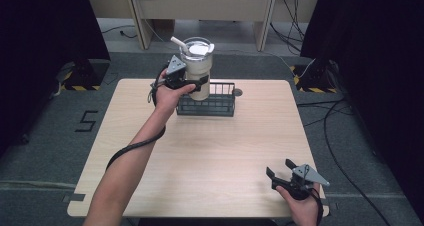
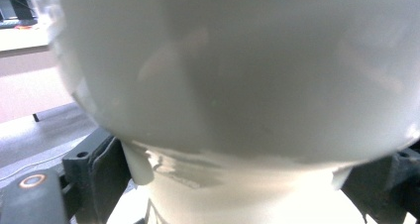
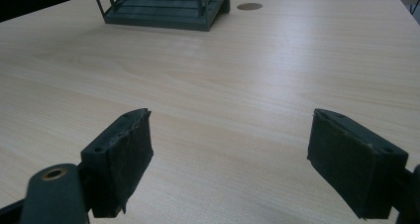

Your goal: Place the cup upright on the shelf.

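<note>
A tall cream tumbler (image 1: 196, 68) with a clear lid and a white straw stands upright over the left part of a dark wire basket (image 1: 207, 103) at the table's far middle. My left gripper (image 1: 192, 81) is shut on the tumbler's body, one jaw on each side. From the left gripper view the tumbler (image 2: 237, 85) is very close, with both jaws pressed against it. My right gripper (image 1: 281, 170) rests near the table's front right corner, open and holding nothing. The right gripper view has its jaws wide apart over bare wood, the wire basket (image 3: 163, 8) far ahead.
The light wooden table (image 1: 210, 156) has a small round grommet (image 1: 237, 92) just right of the basket. Dark curtains flank both sides. Cables lie on the grey floor to the right, and a wooden bench stands behind the table.
</note>
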Motion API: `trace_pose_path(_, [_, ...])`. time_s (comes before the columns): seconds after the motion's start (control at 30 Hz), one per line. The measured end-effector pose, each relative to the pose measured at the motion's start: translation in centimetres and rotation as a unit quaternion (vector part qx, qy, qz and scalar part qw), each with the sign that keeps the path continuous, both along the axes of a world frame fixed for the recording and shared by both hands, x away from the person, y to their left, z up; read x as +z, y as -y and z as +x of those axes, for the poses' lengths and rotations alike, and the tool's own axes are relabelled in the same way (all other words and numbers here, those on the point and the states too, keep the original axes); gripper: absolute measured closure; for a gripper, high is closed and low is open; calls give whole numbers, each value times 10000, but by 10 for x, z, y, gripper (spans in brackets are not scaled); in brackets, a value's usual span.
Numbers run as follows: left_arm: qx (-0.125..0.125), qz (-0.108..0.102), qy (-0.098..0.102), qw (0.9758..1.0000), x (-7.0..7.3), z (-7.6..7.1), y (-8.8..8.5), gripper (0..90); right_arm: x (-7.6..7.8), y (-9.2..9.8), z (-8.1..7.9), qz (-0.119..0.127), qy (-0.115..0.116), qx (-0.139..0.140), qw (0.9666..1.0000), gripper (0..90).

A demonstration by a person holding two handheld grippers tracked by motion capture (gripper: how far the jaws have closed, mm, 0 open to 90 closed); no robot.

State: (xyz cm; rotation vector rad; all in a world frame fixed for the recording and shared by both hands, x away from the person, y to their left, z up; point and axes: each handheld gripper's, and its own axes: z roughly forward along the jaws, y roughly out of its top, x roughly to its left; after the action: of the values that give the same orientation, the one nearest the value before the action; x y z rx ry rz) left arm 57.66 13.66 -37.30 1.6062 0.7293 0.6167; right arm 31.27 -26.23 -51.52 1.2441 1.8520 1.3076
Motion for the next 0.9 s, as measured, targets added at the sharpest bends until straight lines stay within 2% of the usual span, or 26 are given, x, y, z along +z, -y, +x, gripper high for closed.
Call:
trace_pose_path(0.1, [36,0,-14,10000,-1,5,2,104,0,0,0,32,-16,0,10000,177])
trace_pose_path(0.13, [37,86,-23,10000,-1,6,1,104,0,0,0,33,-15,1,10000,177])
trace_pose_path(0.47, [108,108,-106,9998,-5,19,7,104,0,0,0,68,-18,3,10000,177])
trace_pose_path(0.9, [216,131,-229,9994,-14,28,11,103,0,0,0,67,-12,6,10000,177])
